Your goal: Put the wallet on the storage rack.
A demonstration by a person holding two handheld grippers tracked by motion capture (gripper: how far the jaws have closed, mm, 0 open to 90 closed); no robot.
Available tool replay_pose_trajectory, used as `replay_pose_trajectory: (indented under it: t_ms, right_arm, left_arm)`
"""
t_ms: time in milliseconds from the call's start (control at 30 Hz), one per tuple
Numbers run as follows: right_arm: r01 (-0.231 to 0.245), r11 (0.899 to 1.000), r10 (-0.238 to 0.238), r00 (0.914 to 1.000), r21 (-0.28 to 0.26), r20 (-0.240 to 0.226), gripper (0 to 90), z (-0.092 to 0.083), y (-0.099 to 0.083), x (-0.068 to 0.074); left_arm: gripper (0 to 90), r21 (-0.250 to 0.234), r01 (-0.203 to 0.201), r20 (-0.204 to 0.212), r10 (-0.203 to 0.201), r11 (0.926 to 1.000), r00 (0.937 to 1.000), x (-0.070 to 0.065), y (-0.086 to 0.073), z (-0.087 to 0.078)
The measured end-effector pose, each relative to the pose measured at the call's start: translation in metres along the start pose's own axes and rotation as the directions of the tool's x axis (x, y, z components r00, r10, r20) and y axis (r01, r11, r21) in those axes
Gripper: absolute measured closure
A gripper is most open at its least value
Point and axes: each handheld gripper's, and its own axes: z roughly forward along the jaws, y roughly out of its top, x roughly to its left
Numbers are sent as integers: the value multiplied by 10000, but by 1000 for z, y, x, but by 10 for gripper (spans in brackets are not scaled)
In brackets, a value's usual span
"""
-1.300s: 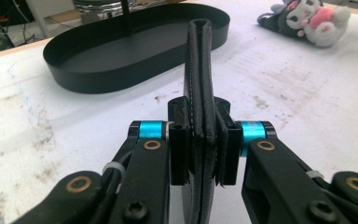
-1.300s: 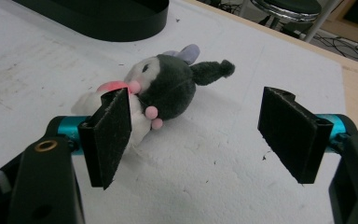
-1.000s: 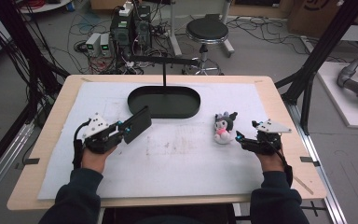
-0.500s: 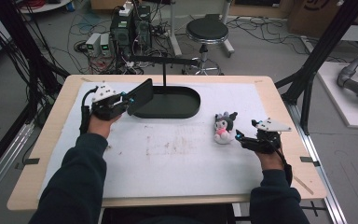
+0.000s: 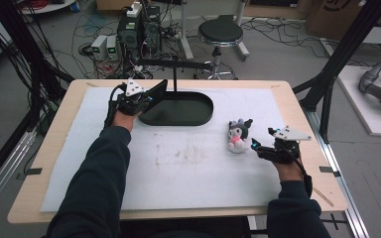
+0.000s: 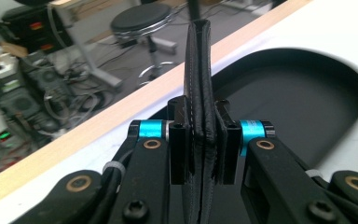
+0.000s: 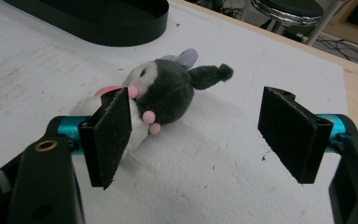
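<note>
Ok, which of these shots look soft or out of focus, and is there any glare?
High view: soft overall, even light, no glare on the white mat. Left gripper view: the black wallet in the left hand-held gripper is sharp, the stool behind blurs. Right gripper view: the plush toy is fairly sharp, its pads slightly soft.

Light was even and fairly bright, falling from overhead, so the white mat (image 5: pixel 193 163) looked pale and slightly washed out in the high view, with only soft, short shadows beside the plush toy (image 7: pixel 163 93) and under the black tray (image 5: pixel 183 109). The high view was a little soft and grainy throughout. In the left gripper view the stool (image 6: pixel 142 18) and floor clutter behind were blurred (the near jaws sharp), and faint glare sat on the tray's inner floor
</note>
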Motion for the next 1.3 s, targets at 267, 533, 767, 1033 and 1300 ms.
replay_pose_trajectory:
  t_ms: [267, 533, 767, 1033, 1300]
  right_arm:
    - [-76, 10000, 77, 9999, -59, 128, 263, -5, -4, -3]
    - [-1, 10000, 1, 9999, -53, 119, 264, -6, -5, -4]
    - [35, 9999, -33, 9999, -145, 130, 265, -10, -5, -4]
    - [-1, 9999, 3, 9999, -139, 123, 265, -10, -5, -4]
    - [7, 10000, -7, 10000, -80, 99, 265, -9, -6, -4]
  left_arm:
    - [780, 681, -32, -325, 55, 9977, 9995, -5, -8, 25]
    - [506, 964, 1547, 676, -1615, 9832, 9846, -14, -10, 33]
    - [500, 914, 1766, 1290, -1875, 9800, 9738, -21, -4, 27]
    - [649, 1422, 1125, 1295, -1311, 9834, 9829, -29, -7, 34]
    - [484, 1941, 1852, 964, -2067, 9633, 9737, -22, -17, 44]
